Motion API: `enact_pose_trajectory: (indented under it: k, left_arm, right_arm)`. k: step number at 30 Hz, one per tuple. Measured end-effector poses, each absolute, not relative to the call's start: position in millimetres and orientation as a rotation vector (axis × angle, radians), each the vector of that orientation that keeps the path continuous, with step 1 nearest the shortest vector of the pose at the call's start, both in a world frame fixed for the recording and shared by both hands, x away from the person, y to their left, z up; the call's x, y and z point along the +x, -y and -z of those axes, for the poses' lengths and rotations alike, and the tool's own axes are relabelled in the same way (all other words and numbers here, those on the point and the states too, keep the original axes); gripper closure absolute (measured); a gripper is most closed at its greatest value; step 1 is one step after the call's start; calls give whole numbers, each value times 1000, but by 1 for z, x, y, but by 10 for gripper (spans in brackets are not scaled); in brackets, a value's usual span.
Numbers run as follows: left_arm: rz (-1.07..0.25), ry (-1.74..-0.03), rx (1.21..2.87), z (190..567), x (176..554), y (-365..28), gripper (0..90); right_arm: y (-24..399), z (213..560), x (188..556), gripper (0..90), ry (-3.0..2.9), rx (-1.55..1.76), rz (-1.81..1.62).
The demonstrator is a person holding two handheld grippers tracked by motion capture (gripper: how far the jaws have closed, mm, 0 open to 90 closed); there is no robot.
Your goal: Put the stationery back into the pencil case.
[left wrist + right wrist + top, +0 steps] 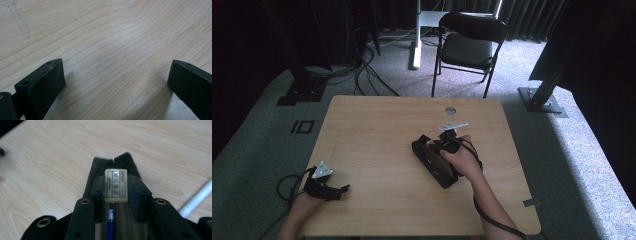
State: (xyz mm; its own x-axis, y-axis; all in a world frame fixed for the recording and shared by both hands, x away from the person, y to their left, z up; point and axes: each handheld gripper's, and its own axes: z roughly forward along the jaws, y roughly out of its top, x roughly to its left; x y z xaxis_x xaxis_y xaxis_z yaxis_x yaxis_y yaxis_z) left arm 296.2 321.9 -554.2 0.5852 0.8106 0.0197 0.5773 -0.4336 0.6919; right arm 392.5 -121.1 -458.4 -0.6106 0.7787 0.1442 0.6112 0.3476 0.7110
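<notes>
My right gripper [116, 188] is shut on a small white eraser [116, 185] with a printed label, one black pad pressing on each long side. It holds the eraser just over the open mouth of a black pencil case [100, 167], inside which lies a blue pen [111, 220]. From above, the right gripper [432, 146] sits over the pencil case [439, 172] right of the table's middle. My left gripper [341, 192] rests at the front left, and in its own view the left gripper [115, 80] stands open over bare wood.
The light wooden table [377, 130] has a small round hole [450, 110] near its far edge. A white rod-like thing [197, 198] lies beside the case. A black folding chair [469, 47] stands beyond the table, with cables on the carpet.
</notes>
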Motion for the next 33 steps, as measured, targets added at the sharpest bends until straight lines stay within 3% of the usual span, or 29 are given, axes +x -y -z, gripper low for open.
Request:
enact_pose_trajectory:
  k: [19, 33]
  left_arm:
    - [-466, -1098, 2167, 554, 296, -322, 16]
    - [-466, -1097, 2168, 554, 296, -322, 16]
  right_arm:
    - [93, 491, 405, 662, -2524, 1294, -930]
    - [125, 447, 398, 597, -2349, 1290, -1124]
